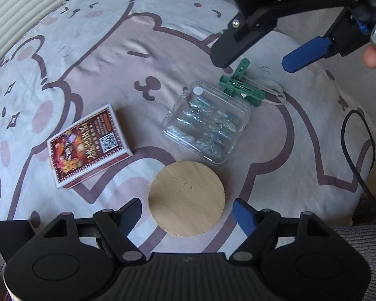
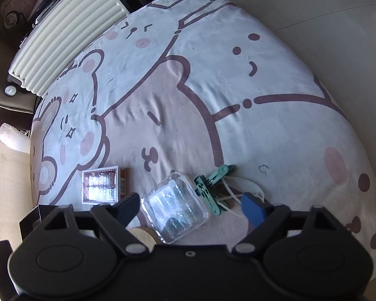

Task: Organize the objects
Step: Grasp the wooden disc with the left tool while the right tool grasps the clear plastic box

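A round wooden disc (image 1: pixel 186 198) lies on the bear-print blanket (image 1: pixel 137 37), and my left gripper (image 1: pixel 186 213) hovers over it, open, one finger either side without touching. Beyond the disc sits a clear plastic box (image 1: pixel 205 123) (image 2: pixel 175 208) of foil-wrapped pieces. A red card box (image 1: pixel 87 145) (image 2: pixel 102 184) lies to the left. Green clips (image 1: pixel 240 87) (image 2: pixel 210 188) with a white cord (image 1: pixel 275 95) lie beside the clear box. My right gripper (image 1: pixel 260 60) (image 2: pixel 190 208) hangs open above the clips and the clear box, holding nothing.
A cream ribbed suitcase (image 1: pixel 17 7) (image 2: pixel 70 32) stands beyond the blanket's far left edge. At the right edge a black cable (image 1: pixel 358 150) loops over the blanket. A fingertip (image 1: pixel 374 55) of the person shows by the right gripper. Grey fabric (image 1: pixel 363 233) lies at lower right.
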The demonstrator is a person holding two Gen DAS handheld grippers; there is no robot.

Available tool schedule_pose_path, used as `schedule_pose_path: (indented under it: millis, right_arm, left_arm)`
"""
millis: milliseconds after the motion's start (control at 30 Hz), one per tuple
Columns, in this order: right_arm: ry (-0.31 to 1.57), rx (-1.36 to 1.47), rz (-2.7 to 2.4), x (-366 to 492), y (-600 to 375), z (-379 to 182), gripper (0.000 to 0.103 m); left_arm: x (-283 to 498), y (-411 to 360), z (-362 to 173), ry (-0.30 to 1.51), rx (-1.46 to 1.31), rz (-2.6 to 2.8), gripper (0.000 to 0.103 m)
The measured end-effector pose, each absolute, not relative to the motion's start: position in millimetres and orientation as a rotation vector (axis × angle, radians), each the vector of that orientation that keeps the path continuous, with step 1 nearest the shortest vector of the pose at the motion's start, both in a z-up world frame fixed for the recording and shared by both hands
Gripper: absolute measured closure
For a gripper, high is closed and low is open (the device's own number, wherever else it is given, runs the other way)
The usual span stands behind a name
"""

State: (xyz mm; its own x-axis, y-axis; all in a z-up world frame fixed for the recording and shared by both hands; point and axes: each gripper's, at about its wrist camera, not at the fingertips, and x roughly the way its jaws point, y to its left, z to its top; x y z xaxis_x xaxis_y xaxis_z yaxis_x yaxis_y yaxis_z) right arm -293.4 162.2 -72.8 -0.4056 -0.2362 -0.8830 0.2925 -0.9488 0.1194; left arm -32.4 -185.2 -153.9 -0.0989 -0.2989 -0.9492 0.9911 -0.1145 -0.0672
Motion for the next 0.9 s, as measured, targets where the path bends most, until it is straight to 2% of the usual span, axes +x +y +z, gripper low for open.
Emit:
schedule_pose_path:
  millis: [100,367,600,767,900]
  right_arm:
    - [0.058,1.521,-2.375,-295,162,-75,0.02]
    - [0.043,1.594,-2.294,-295,148,-87,0.025]
    - [0.057,1.624,-2.248,-297,132,-100,0.026]
    - [0.252,1.631,-2.28,-299,114,-115,0.026]
    - [0.356,1.58,-2.3,-297,102,-119,0.022]
  left_arm:
    - [-34,-191,-159,0.991,1.017,-1.469,0.035]
    - [-14,-191,-159,1.041,0.966,-1.446,0.035]
    - [32,-173,-161,1.097,0.916,-1.31,0.035]
    - [63,-157,-163,1.129,0.875,-1.238,0.035]
    - [65,-155,-160,1.131,0.853,-1.268,0.035]
